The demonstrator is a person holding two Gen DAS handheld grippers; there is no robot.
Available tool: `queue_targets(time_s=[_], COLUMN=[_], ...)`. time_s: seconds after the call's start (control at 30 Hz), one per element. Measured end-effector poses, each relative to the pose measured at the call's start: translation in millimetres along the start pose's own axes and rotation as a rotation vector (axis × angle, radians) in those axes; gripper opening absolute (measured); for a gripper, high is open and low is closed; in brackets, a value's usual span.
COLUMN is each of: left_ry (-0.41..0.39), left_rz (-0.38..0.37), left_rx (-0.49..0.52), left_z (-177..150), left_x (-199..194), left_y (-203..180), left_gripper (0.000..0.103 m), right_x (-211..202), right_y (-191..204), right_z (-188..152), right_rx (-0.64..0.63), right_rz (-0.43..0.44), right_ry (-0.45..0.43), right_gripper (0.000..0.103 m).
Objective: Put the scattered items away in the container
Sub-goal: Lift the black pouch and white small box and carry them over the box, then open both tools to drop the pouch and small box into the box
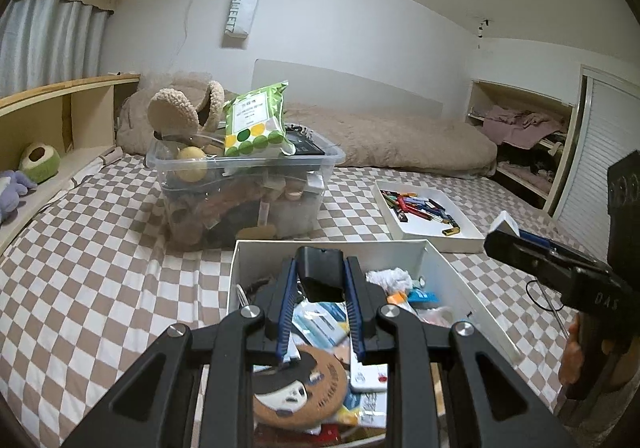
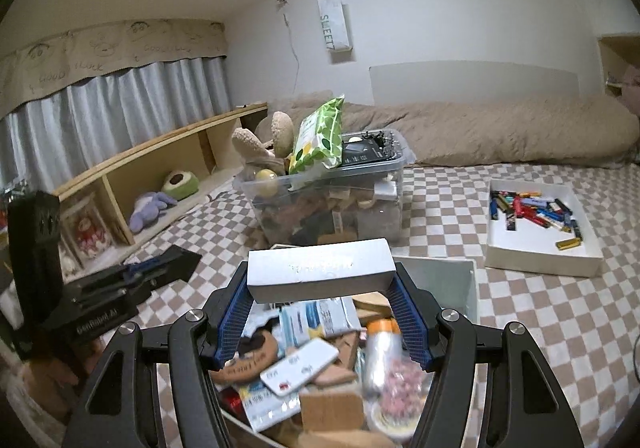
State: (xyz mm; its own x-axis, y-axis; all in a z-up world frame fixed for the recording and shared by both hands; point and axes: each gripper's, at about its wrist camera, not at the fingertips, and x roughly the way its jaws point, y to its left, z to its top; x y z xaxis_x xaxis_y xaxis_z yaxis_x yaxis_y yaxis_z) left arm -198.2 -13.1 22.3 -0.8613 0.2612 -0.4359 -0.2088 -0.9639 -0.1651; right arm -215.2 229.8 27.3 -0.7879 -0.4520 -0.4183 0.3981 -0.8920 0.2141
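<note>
Left wrist view: a small black box (image 1: 320,268) sits pinched between the blue pads of the left hand-held gripper (image 1: 320,280), clenched on it w/ the jaws as narrow as they go. It hangs above the far end of the white container (image 1: 476,288), which is already crowded w/ packets, a cork coaster and cards. Right wrist view shows the other carry — a long silver-white box (image 2: 320,272) held crosswise in the right hand-held gripper (image 2: 320,288), pads pressing its two short ends, directly over the same container (image 2: 460,280).

Step in hand, as I read it: both items are picked up and mid-carry, not yet set down. The pile below reaches near the rim, so each drop prob. needs a spot w/ room; the far end, where bare wall shows, looks the most open. Next move calls for lowering each box inside the walls before letting go — the long one may need turning lengthwise to lie flat rather than bridge the heap.

Around that: the container rests on a checked bedspread (image 1: 100,268). Beyond it stands a clear plastic bin (image 1: 244,191), heaped, w/ a green packet (image 1: 256,123) on top. Off to the right lies a shallow white tray (image 1: 432,232) of small coloured lighters or similar — too small to tell.
</note>
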Motion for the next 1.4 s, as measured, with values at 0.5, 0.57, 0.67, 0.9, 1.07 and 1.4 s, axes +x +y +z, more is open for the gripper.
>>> queue_targets(time_s=[0.5,0.57,0.67,0.9,1.07,1.4], left_ry=[0.036,0.053,0.084,0.140,0.168,0.188], left_rz=[0.040,0.043,0.048,0.064,0.067,0.064], left_rx=[0.010,0.010,0.010,0.000,0.002,0.014], left_z=[20,17,13,3,1,2], left_x=[45,52,61,81,93,104], left_y=[26,30,36,46,49,50], left_gripper=[0.024,0.024,0.024,0.024,0.024,0.024], right_x=[95,112,132,165,178,134], right_y=[-11,-15,-26,-46,-58,-42], right_z=[30,26,15,0,-5,9], right_rx=[0.156,0.209,0.300,0.415,0.482,0.354], right_rz=[0.037,0.044,0.047,0.003,-0.022,-0.009], right_ry=[0.209,0.255,0.314,0.382,0.401,0.274], right_gripper=[0.067,0.067,0.067,0.067,0.069,0.103])
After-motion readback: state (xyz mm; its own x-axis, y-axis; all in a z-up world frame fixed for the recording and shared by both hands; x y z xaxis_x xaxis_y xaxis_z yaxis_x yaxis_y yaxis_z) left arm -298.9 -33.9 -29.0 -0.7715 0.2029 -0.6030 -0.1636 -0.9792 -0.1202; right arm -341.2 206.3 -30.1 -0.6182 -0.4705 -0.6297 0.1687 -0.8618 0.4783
